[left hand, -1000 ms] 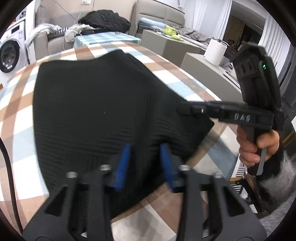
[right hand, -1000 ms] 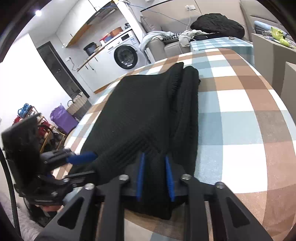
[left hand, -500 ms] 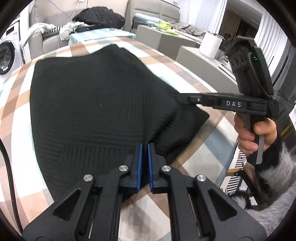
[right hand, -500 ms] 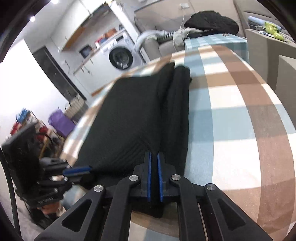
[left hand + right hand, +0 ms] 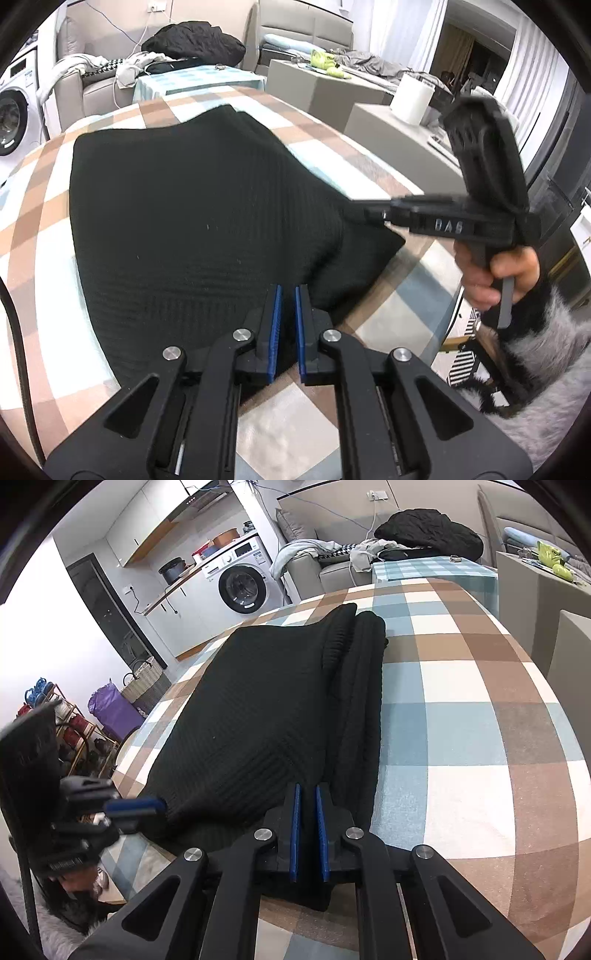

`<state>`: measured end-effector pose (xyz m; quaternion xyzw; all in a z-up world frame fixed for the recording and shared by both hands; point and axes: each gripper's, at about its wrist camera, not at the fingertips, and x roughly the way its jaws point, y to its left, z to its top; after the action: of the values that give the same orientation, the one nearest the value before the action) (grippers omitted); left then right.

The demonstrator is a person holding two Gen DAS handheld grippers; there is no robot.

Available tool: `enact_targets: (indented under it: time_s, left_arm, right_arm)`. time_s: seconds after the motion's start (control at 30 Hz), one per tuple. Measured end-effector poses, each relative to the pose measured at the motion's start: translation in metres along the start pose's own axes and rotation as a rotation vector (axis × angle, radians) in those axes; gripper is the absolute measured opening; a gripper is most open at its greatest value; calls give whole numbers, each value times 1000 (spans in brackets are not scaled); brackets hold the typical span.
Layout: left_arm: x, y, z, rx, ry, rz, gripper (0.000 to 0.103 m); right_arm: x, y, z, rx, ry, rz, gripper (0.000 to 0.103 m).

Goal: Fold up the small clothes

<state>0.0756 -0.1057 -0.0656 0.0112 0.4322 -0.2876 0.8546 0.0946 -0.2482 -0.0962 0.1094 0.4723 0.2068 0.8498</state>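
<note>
A black ribbed knit garment [image 5: 184, 203] lies flat on the checked tablecloth [image 5: 33, 206], with a rolled fold along its right side [image 5: 364, 701]. My left gripper [image 5: 288, 291] is shut on the near hem, black fabric pinched between its blue pads. In the right wrist view the left gripper [image 5: 155, 806] grips the near left corner. My right gripper [image 5: 307, 790] holds the near hem beside the fold. Its jaws are opening slightly, with fabric still between the pads. In the left wrist view the right gripper [image 5: 360, 212] bites the garment's right edge, a hand [image 5: 495, 273] on its handle.
The checked tablecloth [image 5: 461, 720] stretches bare to the right of the garment. Beyond the table stand a sofa with heaped clothes [image 5: 424, 535], a washing machine [image 5: 240, 587], grey cabinets [image 5: 325, 88] and a paper roll [image 5: 412, 98]. A shoe rack and baskets [image 5: 140, 681] are at left.
Both grippers' jaws stood apart over the near hem a second ago; they have closed onto the black fabric. Neither hand has shifted much.
</note>
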Motion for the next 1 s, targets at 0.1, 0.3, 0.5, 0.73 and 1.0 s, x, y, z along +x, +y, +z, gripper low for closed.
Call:
enact_targets:
  time_s: [0.1,0.3,0.5,0.73,1.0]
  left_arm:
    - [6,-3,9,-3,4,3,11]
    - [45,-19,21,2,51,-19,30]
    - [57,-18,20,8,46,14,5]
    - [51,-14,18,-8,70,-25,5]
    - [51,-20,33,-9,53,-54,37]
  right_arm:
    - [-1,-3,-2,17,1,11,10]
    - [-8,-6,-17,27,29,68,35]
    - [-11,-12,-24,55,-3,121,33]
    - [-30,17,-22,-93,-67,196,8]
    - [-14,-5,-28,37,25,154,21]
